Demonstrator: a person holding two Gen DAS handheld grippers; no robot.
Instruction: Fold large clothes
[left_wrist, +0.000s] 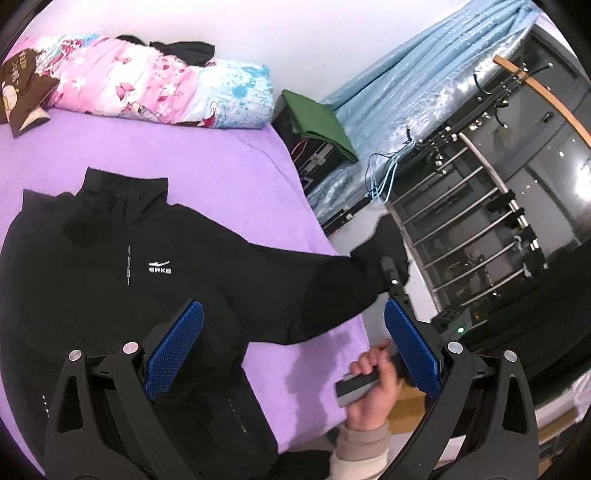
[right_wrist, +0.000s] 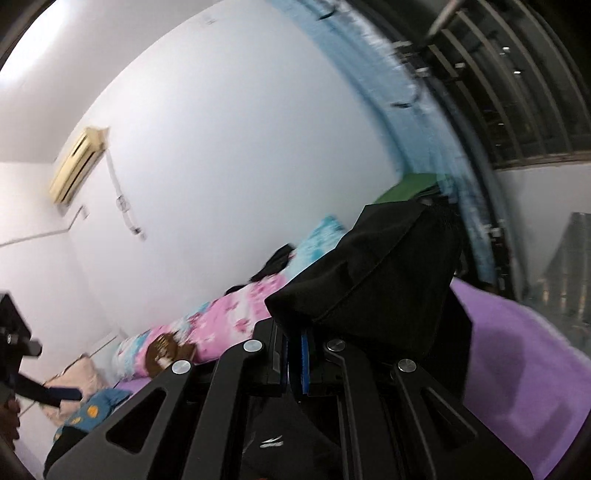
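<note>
A black jacket (left_wrist: 122, 266) with a white logo lies face up on the purple bed sheet (left_wrist: 207, 166). Its right sleeve (left_wrist: 325, 284) stretches out to the bed's right edge. My left gripper (left_wrist: 293, 332) is open and empty, hovering above the jacket's lower right side. My right gripper (left_wrist: 388, 273) is shut on the sleeve's cuff at the bed edge. In the right wrist view the cuff (right_wrist: 373, 273) is bunched up between the closed blue pads (right_wrist: 304, 360), lifted above the sheet (right_wrist: 517, 362).
A pink and blue floral quilt (left_wrist: 147, 88) and a brown pillow (left_wrist: 22, 92) lie at the head of the bed. A green-topped stand (left_wrist: 317, 125), blue curtain (left_wrist: 417, 92) and a barred window (left_wrist: 480, 221) are to the right of the bed.
</note>
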